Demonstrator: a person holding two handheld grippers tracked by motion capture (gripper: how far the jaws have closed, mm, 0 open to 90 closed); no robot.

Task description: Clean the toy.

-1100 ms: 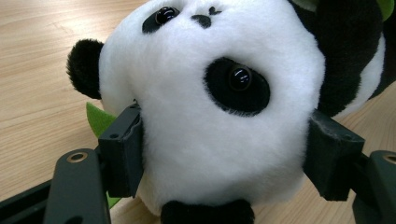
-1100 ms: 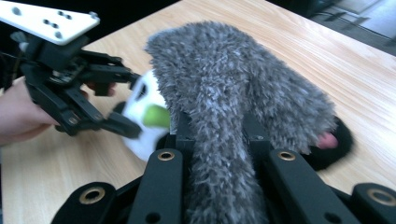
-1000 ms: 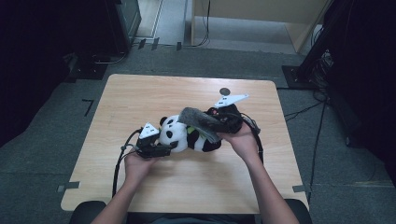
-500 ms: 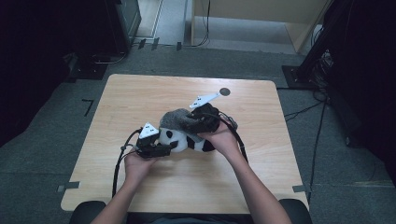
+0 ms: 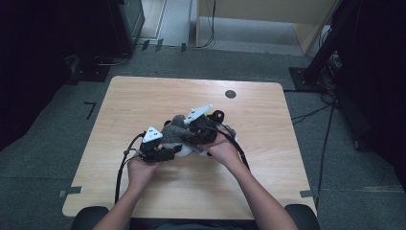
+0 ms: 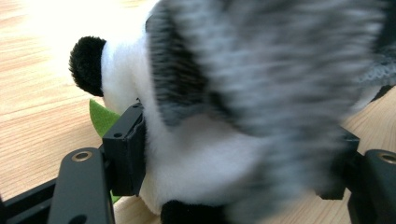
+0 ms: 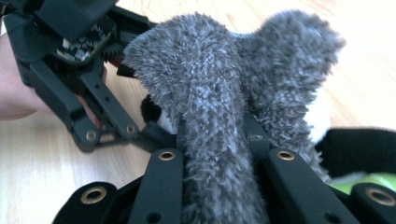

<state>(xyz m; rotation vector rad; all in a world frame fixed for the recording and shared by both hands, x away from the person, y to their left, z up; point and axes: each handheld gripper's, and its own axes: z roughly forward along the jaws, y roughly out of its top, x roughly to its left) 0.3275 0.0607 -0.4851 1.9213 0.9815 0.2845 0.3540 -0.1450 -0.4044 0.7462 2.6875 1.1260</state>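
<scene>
On the wooden table (image 5: 143, 100) — left claw (image 5: 165, 152) clamping plush panda (image 6: 187, 154), right claw (image 7: 215, 140) pinched on grey fuzzy cloth (image 7: 205, 93) — draped over panda.

Both forearms come in from the near edge and meet mid-scene. The left gripper (image 5: 160, 146) has its fingers (image 6: 123, 154) clamped on the plush panda (image 6: 196, 154). The right gripper (image 5: 198, 129) – just beside it, slightly farther – has just closed, pinching the grey fuzzy cloth (image 7: 210, 116).
</scene>
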